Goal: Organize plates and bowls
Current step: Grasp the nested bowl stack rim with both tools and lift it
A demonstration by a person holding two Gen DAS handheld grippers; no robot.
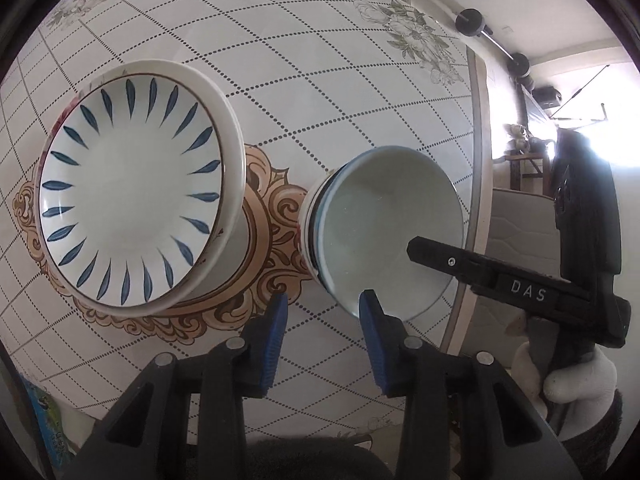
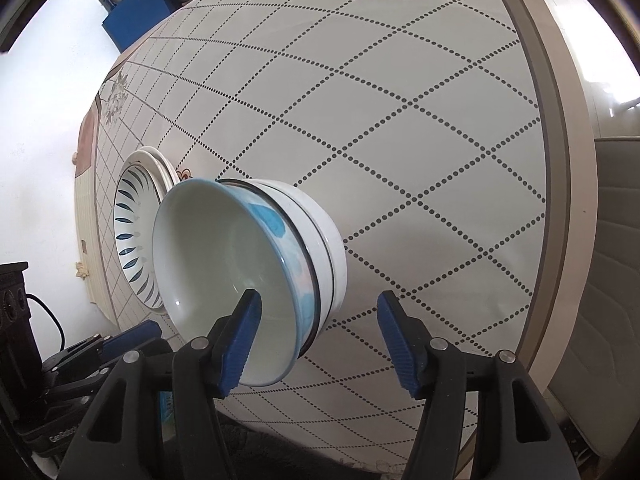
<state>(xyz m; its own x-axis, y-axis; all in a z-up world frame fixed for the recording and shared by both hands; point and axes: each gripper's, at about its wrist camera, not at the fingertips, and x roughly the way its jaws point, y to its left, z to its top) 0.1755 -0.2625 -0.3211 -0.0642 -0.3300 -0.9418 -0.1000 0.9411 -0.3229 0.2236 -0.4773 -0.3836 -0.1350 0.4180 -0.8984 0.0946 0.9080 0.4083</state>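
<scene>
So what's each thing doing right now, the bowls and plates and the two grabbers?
Blue-leaf plate: upright, empty, stacked on another plate.
Top bowl: upright, empty, nested in a white bowl on the table.
Left gripper: open, holding nothing, beside the bowl stack.
Right gripper: open, one finger inside the top bowl, the other outside, not squeezing.

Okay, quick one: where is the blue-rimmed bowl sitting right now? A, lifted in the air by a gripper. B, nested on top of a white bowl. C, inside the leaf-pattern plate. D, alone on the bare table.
B: in the right wrist view the blue-rimmed bowl sits nested in a white bowl on the table, beside the leaf-pattern plate, with the right gripper open around its rim.
</scene>
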